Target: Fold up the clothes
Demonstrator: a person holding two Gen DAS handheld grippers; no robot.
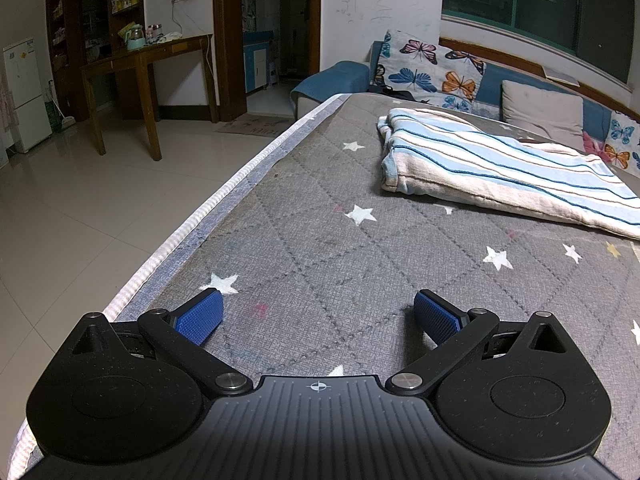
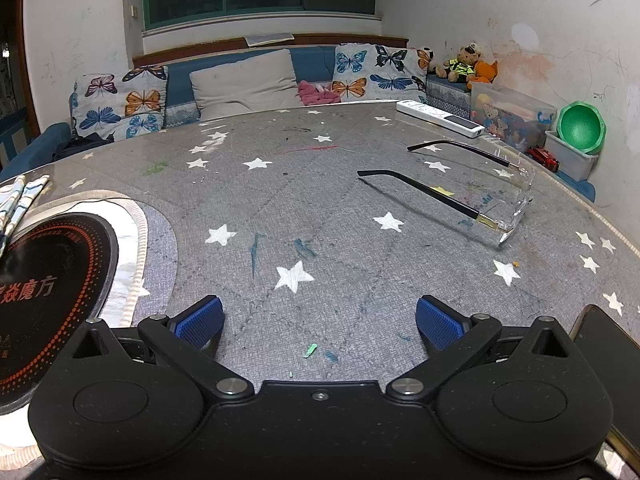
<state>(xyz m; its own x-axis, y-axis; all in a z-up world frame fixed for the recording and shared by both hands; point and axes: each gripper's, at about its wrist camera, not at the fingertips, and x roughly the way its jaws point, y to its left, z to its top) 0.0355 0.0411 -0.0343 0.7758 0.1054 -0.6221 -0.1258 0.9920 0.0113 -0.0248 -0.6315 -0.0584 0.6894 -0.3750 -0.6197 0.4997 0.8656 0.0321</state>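
The big table has a grey cloth with white stars on it. Everything here is told from that table.

The left gripper sits low over the near end of the table, close to its left edge. Its two blue pads are wide apart, and nothing is between them. Only the grey cloth shows in the gap.

The striped cloth is the thing to fold. It lies flat on the table, far ahead of the left gripper and off to the right side. It is white with blue and thin brown stripes. It looks folded over already, with a thick edge on the side facing the gripper. The gripper is well apart from it.

The right gripper also sits low over the near end of the table. Its blue pads are wide apart too, and they hold nothing. A small corner of the striped cloth peeks in at the table's left edge in this view.

A round black cooker plate is set in the table, on the left of the right gripper. A pair of glasses rests on the table ahead and to the right. A white remote lies at the far right edge. A dark phone lies on the table just right of the gripper.

Behind the table is a blue sofa with butterfly pillows.
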